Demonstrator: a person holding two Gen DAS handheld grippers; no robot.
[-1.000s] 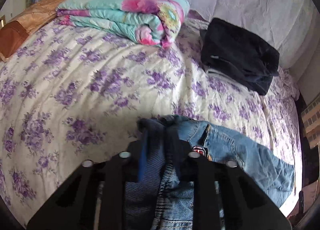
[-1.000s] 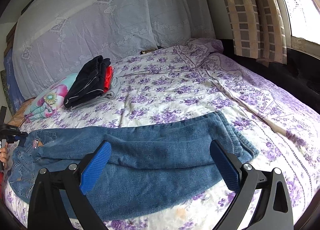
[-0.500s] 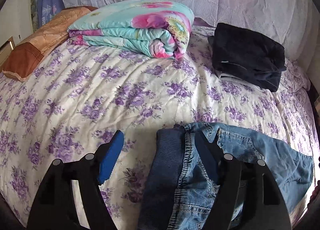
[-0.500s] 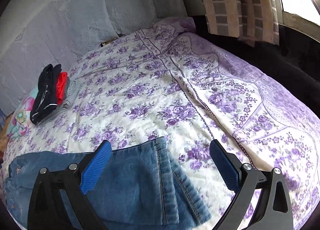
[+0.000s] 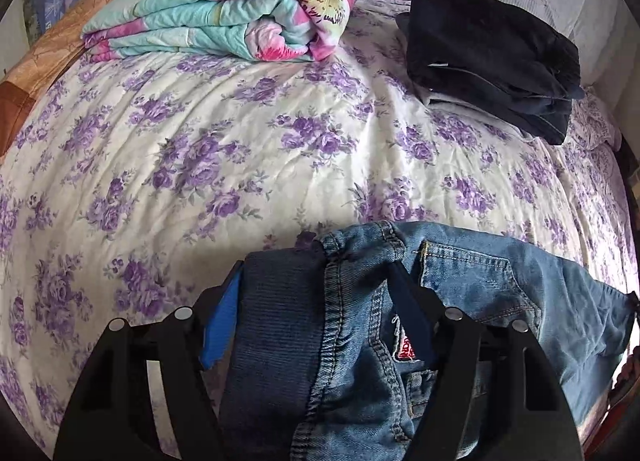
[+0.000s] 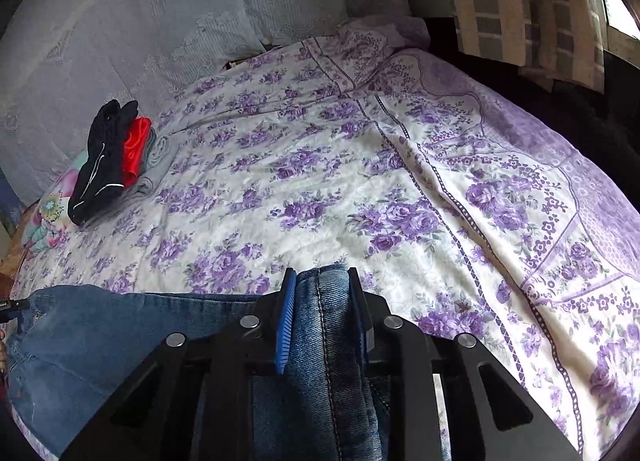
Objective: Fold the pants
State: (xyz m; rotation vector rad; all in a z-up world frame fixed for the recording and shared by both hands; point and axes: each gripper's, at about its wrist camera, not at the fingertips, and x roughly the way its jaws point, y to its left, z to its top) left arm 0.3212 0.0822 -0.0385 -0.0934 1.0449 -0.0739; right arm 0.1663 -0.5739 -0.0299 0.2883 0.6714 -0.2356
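1. My left gripper (image 5: pixel 316 301) is closed on the waistband end of the blue denim pants (image 5: pixel 500 301). The thick dark band and the bunched top edge sit between its 2 fingers.
2. My right gripper (image 6: pixel 322 301) is squeezed narrow on a folded edge of the same blue denim pants (image 6: pixel 100 341), with its blue pads pressed against the cloth on both sides.
3. The pants lie along the near edge of the bed with the white and purple flowered cover (image 5: pixel 240 149). In my right view they stretch from my right gripper off to the left. A small red patch shows on the denim by my left gripper.
4. A folded quilt in teal and pink flowers (image 5: pixel 240 9) lies at the far left of the bed.
5. To the right of the quilt is a stack of folded dark navy clothes (image 5: pixel 492 57). In my right view, red and grey cloth show under the dark top piece.
6. A tan and brown checked curtain (image 6: pixel 520 1) hangs at the far right in my right view.
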